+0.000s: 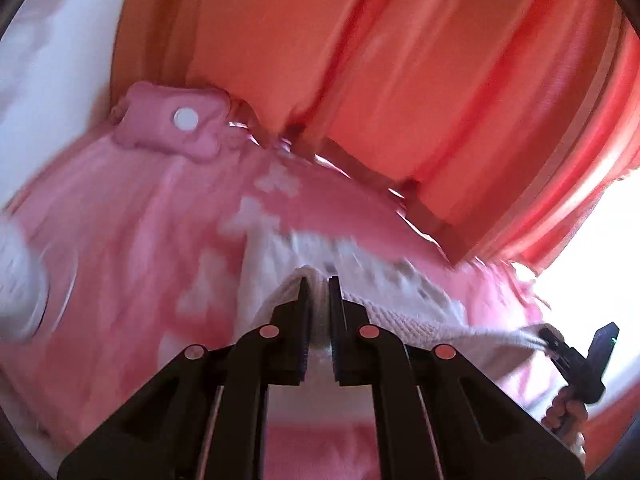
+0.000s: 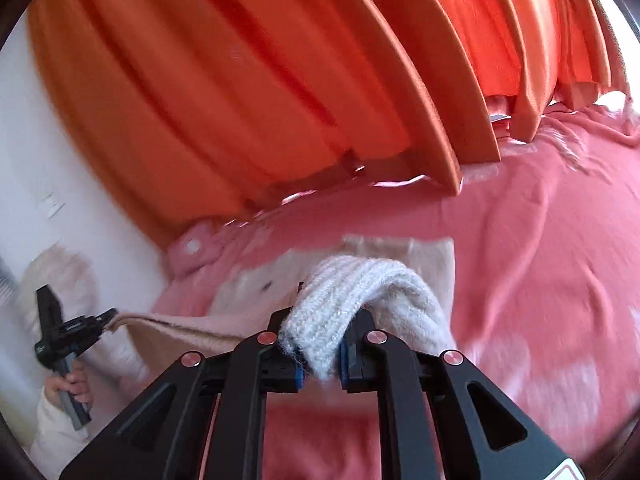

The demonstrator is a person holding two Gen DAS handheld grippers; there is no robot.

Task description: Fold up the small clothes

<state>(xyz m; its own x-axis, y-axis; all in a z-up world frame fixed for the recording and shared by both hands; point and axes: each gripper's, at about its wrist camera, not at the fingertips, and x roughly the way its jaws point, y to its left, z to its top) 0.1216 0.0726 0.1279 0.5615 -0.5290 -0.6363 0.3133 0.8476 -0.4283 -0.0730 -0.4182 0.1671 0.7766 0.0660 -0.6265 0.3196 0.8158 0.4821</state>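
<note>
A cream knitted garment (image 1: 404, 312) hangs stretched between both grippers above a pink bedspread (image 1: 132, 240). In the left wrist view my left gripper (image 1: 319, 282) is shut on one bunched edge of the knit. The right gripper (image 1: 547, 337) shows at the far right, pinching the other end, with a hand below it. In the right wrist view my right gripper (image 2: 329, 312) is shut on a thick ribbed fold of the garment (image 2: 360, 280), which drapes over its fingertips. The left gripper (image 2: 110, 315) appears at the left, clamped on the garment's edge.
Orange curtains (image 2: 240, 92) hang right behind the bed. A pink pillow (image 1: 176, 124) with a white dot lies at the bed's far corner against a white wall (image 2: 28, 152). The bedspread has pale flower prints. Bright window light enters at the right (image 1: 592, 248).
</note>
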